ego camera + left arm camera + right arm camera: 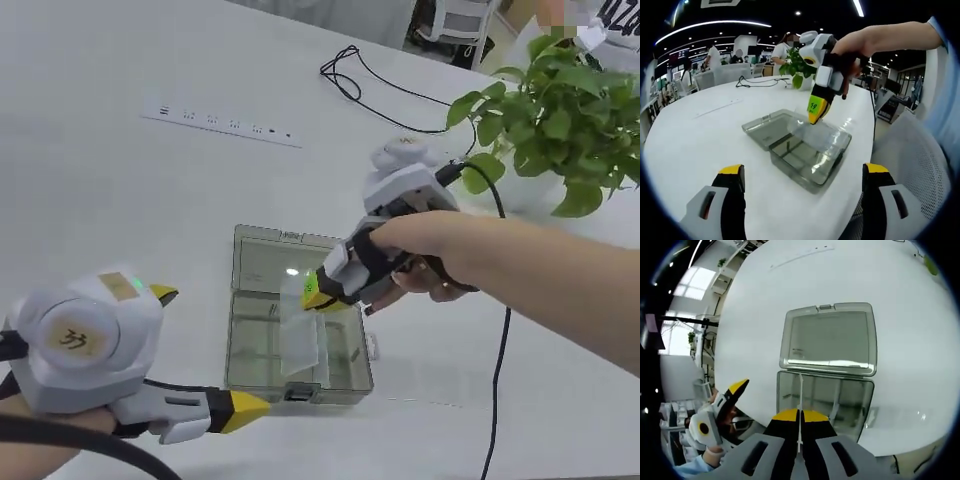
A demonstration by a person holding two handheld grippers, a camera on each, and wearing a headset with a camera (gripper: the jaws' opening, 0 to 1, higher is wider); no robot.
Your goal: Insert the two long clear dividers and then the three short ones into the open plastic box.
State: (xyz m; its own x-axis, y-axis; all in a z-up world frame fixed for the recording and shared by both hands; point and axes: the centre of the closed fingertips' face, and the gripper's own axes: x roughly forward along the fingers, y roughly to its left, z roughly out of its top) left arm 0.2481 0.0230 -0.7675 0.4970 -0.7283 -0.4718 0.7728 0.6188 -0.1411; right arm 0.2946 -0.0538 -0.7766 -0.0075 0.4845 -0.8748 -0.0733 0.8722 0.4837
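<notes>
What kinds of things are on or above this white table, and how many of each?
Grippers: 2, the left gripper and the right gripper
Open plastic box: 1
Clear divider, held by the right one: 1
Power strip: 1
Potted plant: 1
Looped black cable: 1
Total: 7

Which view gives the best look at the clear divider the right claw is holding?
The head view: the divider shows broadside, hanging from the right claw over the box. The right gripper view shows it edge-on, a thin line; the left gripper view shows it faintly.
</notes>
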